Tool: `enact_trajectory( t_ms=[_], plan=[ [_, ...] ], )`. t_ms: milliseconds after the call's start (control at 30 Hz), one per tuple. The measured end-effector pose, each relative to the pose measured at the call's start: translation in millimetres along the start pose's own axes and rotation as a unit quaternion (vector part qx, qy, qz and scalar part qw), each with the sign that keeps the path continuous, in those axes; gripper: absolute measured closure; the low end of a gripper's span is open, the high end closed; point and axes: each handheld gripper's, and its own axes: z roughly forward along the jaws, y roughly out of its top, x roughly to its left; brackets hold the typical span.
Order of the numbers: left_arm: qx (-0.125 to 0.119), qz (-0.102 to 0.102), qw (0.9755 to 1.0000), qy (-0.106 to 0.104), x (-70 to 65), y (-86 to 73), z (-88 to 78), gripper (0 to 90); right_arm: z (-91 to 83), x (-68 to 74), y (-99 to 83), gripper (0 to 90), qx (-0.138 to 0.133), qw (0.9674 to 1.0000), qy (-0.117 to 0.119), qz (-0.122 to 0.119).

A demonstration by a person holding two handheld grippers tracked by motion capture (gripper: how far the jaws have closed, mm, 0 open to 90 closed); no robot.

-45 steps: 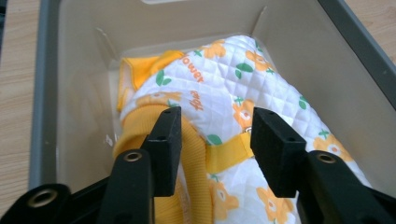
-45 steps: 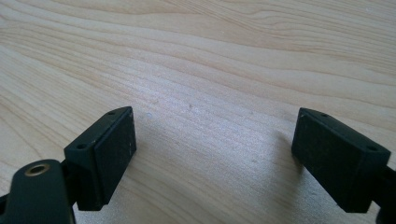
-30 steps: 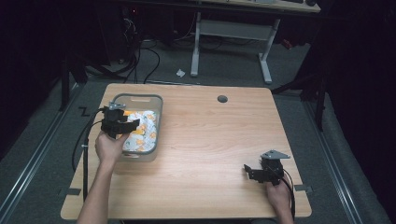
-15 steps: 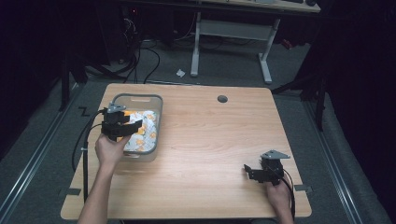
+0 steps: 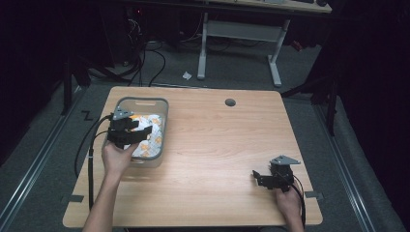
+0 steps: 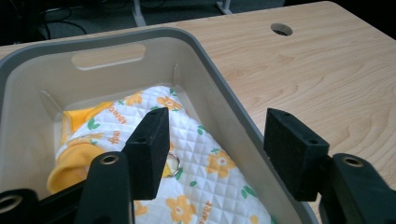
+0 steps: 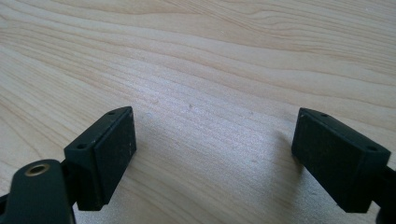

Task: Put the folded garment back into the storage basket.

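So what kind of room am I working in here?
Probably a lab or workshop. The wooden table has a cable grommet hole, loose cables trail over the grey carpeted floor, and another desk frame stands behind. Surroundings are dark.

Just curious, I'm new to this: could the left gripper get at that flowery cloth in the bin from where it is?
Probably yes. The left gripper is open above the bin, one jaw inside over the flowery cloth, nothing covering it; the bin's wall stands between the jaws, though.
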Motion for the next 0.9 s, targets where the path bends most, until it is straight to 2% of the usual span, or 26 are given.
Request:
enact_trajectory(
  t_ms=[133,900],
  plan=[
    [-0.006,0.005,1.0,-0.006,-5.4,-0.6,-1.3,41.2,0.0,0.0,0.0,13.8,0.0,1.0,0.0,0.0],
    [-0.004,0.024,0.9992,-0.032,-26.8,-6.8,0.9,40.2,0.0,0.0,0.0,13.8,0.0,1.0,0.0,0.0]
  ],
)
